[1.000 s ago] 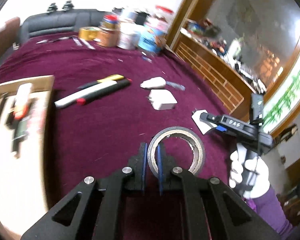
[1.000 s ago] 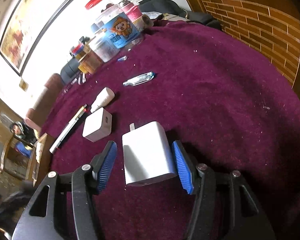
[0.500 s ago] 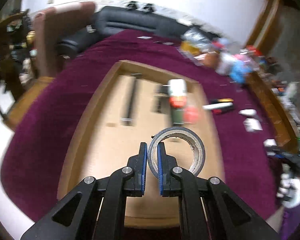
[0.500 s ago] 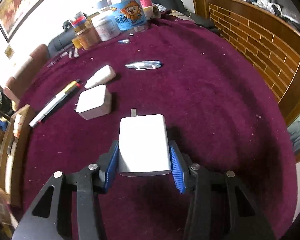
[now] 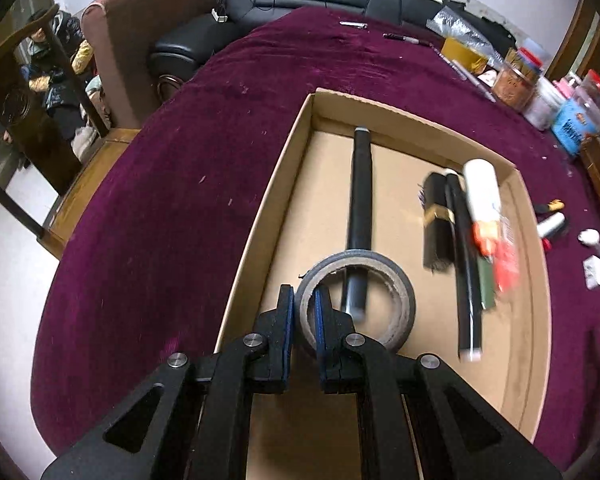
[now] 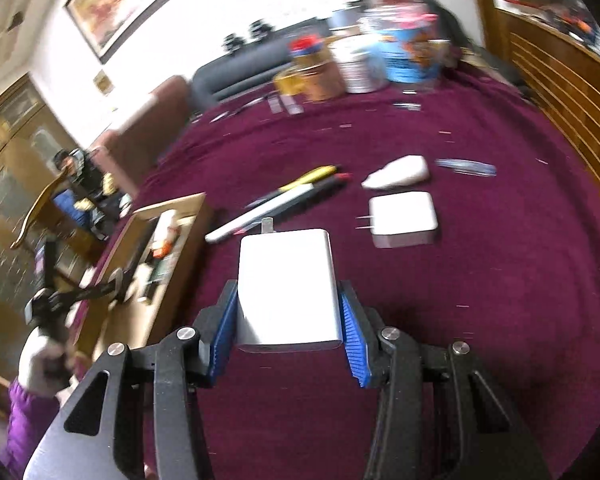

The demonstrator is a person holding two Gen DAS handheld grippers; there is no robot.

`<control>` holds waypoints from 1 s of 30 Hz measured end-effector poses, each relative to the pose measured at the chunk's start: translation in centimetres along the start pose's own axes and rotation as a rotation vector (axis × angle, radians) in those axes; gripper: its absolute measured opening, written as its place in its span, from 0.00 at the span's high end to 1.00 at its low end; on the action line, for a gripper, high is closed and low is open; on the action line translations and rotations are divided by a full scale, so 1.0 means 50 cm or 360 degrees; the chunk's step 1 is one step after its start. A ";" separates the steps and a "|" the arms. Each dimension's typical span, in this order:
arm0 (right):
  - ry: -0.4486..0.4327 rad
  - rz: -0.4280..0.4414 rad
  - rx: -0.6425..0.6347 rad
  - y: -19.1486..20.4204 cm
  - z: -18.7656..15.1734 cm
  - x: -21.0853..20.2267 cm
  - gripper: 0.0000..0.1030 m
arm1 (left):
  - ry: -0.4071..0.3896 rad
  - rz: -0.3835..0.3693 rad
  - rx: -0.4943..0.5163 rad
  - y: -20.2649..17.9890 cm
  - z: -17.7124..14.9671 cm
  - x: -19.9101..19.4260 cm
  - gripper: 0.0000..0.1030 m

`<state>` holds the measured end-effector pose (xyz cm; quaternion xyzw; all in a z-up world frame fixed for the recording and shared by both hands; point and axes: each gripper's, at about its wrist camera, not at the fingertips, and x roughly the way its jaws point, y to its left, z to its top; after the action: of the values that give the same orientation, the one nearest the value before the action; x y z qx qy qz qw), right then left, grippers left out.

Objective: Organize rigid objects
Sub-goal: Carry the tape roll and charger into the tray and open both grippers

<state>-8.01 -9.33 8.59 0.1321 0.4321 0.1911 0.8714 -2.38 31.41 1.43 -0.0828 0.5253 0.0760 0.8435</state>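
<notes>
Maroon cloth covers the worktop (image 5: 160,220), on which one cardboard tray (image 5: 260,216) is set. One tape roll (image 5: 396,280) is clamped by its wall in the left gripper (image 5: 301,316) above the tray's near end. One white charger (image 6: 286,284) is grasped in the right gripper (image 6: 286,332); a second charger (image 6: 404,216) lies farther right. Two markers (image 6: 284,204) are seen beyond.
</notes>
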 end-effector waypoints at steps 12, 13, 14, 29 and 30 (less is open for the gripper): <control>0.0303 0.0291 -0.0250 0.245 -0.024 0.163 0.55 | -0.0209 -0.0459 -0.0211 0.060 -0.085 -0.130 0.54; 0.0337 0.0310 -0.0272 0.264 -0.029 0.179 0.55 | -0.0246 -0.0496 -0.0233 0.073 -0.105 -0.148 0.52; 0.0382 0.0330 -0.0304 0.290 -0.036 0.201 0.55 | -0.0277 -0.0515 -0.0247 0.084 -0.120 -0.160 0.50; 0.0641 0.0286 -0.0394 0.427 -0.066 0.382 0.52 | -0.0367 -0.0506 -0.0302 0.195 -0.234 -0.188 0.45; 0.0609 0.0321 -0.0359 0.420 -0.055 0.372 0.52 | -0.0377 -0.0509 -0.0295 0.196 -0.237 -0.190 0.45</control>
<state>-4.51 17.93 2.20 0.0379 0.5498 0.3457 0.7594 -18.97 37.98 4.25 -0.2326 0.3936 -0.0016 0.8893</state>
